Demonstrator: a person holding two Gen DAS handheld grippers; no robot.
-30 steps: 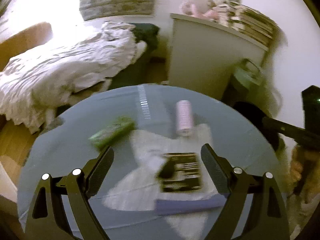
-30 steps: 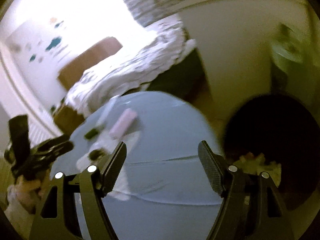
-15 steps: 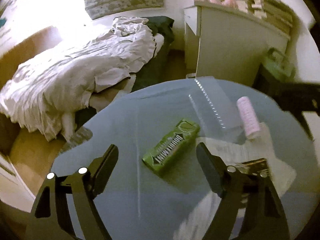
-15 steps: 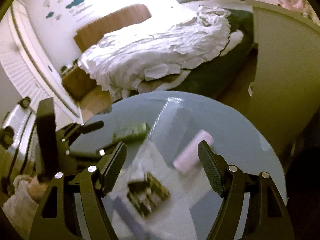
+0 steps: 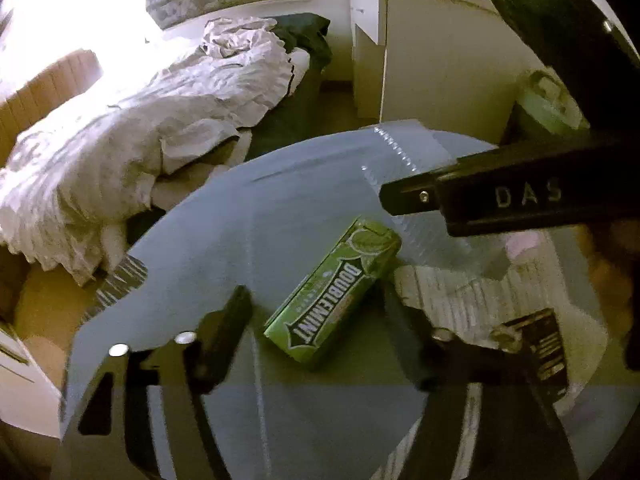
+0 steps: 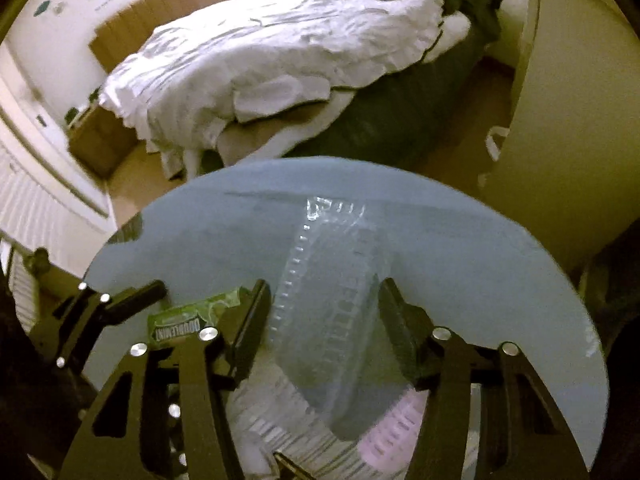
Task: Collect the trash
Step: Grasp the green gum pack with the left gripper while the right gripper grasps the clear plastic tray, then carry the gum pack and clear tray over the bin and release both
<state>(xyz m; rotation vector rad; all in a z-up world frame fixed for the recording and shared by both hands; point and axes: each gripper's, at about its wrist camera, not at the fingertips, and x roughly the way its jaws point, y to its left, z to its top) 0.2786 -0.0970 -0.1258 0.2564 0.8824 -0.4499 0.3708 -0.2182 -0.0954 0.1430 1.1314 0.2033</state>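
Claws both spread: left claw (image 5: 316, 312) straddling green cardboard gum pack (image 5: 334, 294), light, stiff; right claw (image 6: 324, 320) framing clear flimsy plastic clamshell (image 6: 332, 320) lying on round counter (image 6: 480, 256); pinching sidewalls seems best.

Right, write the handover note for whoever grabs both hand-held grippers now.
Left hand-held gripper: open, empty, straddling the green gum pack on the round table.
Right hand-held gripper: open, empty, around the clear plastic container.
Also on the table: white paper, dark card, pink roll.
Done: nothing is held yet. No bin is in view.
Left: probably close on the pack and container, then collect the rest.
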